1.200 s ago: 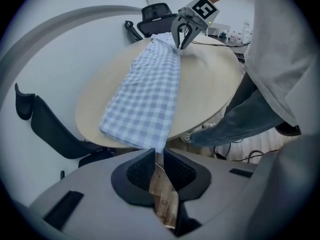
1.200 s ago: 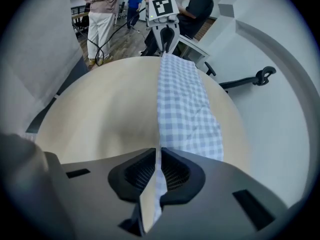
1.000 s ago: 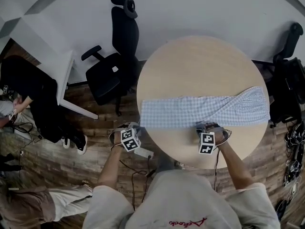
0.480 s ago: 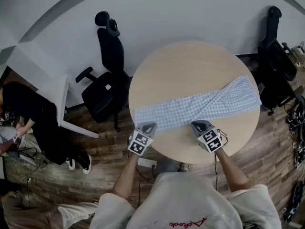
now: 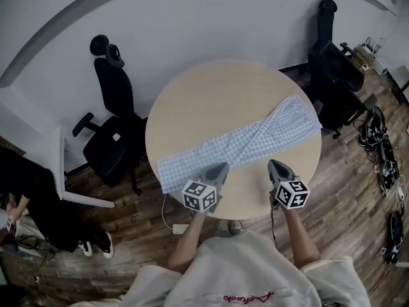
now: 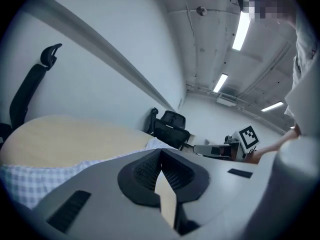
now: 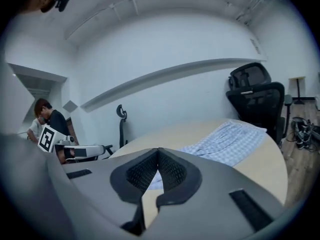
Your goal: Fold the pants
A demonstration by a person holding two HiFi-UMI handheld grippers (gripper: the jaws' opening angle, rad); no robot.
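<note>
Blue-and-white checked pants (image 5: pixel 243 142) lie flat in a long diagonal strip across the round wooden table (image 5: pixel 230 88). My left gripper (image 5: pixel 222 166) hovers over the table's near edge, just short of the pants, shut and empty. My right gripper (image 5: pixel 273 163) hovers beside it to the right, its jaws just closed with nothing between them. In the left gripper view the shut jaws (image 6: pixel 160 151) point across the pants (image 6: pixel 30 179). In the right gripper view the shut jaws (image 7: pixel 158 150) face the pants (image 7: pixel 230 141) on the tabletop (image 7: pixel 265 169).
One black office chair (image 5: pixel 112 139) stands left of the table, another (image 5: pixel 332 69) at the far right. A white desk (image 5: pixel 51 165) and a seated person (image 5: pixel 19 203) are at the left. Cables (image 5: pixel 383 165) lie on the floor at the right.
Both grippers have lifted off the pants' near edge, rolled over and come up above the table's rim. The head view has swung, so the pants now run diagonally.
</note>
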